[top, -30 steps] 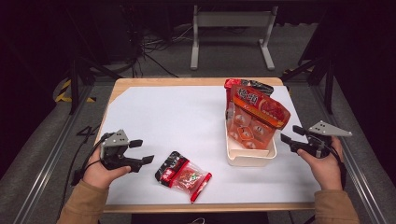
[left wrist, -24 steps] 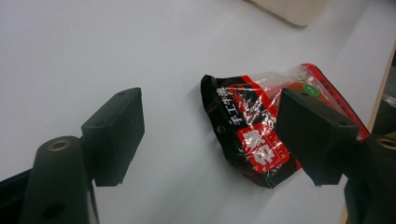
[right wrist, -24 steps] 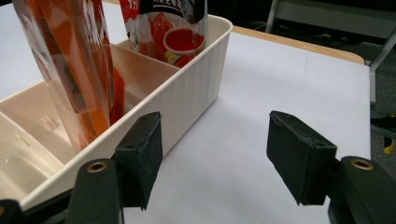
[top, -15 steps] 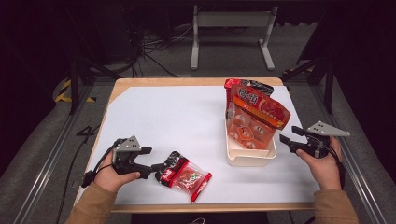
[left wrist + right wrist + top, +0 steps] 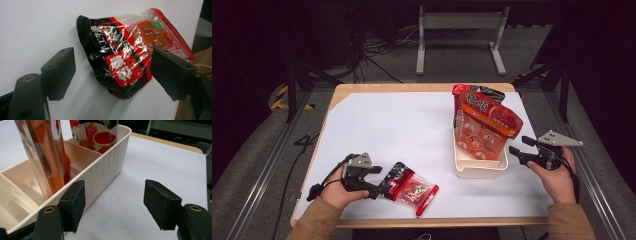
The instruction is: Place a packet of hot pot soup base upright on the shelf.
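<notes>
The red-and-black snack packet (image 5: 130,57) lies flat on the white counter (image 5: 402,130) near its front edge; its far end is partly cut off in the left gripper view. A second ago the left tongs (image 5: 379,180) sat well clear of it; now they are at its black end, jaws wide apart on either side, gripping nothing. The right tongs (image 5: 517,146), unmoved, are held level and open just beside the cream divided bin (image 5: 482,167) of upright packets.
</notes>
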A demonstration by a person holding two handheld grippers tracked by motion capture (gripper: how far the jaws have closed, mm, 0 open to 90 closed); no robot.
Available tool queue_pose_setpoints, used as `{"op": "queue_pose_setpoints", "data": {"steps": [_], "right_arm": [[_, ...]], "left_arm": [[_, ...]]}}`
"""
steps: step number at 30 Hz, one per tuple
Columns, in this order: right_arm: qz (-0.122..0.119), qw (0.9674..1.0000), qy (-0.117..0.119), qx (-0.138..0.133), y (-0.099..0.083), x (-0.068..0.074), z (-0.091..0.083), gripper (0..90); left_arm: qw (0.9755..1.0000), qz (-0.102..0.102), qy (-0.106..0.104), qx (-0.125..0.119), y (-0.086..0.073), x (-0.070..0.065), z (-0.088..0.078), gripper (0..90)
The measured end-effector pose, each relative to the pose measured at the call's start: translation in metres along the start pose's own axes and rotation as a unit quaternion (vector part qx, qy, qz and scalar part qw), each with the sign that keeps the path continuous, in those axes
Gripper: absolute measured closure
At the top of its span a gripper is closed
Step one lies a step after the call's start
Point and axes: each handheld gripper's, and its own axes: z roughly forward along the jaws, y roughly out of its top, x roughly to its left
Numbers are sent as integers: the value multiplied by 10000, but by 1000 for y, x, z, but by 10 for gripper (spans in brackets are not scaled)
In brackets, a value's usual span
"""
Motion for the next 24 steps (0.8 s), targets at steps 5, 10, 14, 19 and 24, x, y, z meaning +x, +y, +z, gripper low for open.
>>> {"op": "queue_pose_setpoints", "data": {"steps": [5, 10, 14, 19, 24], "right_arm": [[-16, 10000, 48, 27, 0, 2, 2, 339], [-9, 10000, 75, 56, -1, 3, 4, 334], [-21, 9999, 90, 61, -1, 3, 5, 331], [-14, 9999, 92, 58, -1, 3, 5, 327], [-27, 9999, 109, 66, -1, 4, 6, 324]], "left_arm": [[10000, -26, 43, 86, -4, -3, 5, 221], [9995, -59, 109, 274, -6, -4, 8, 216], [9991, -91, 98, 391, -7, -6, 9, 224], [9985, -131, 39, 536, -9, -6, 11, 241], [9981, -157, -111, 590, -10, -7, 11, 277]]}}
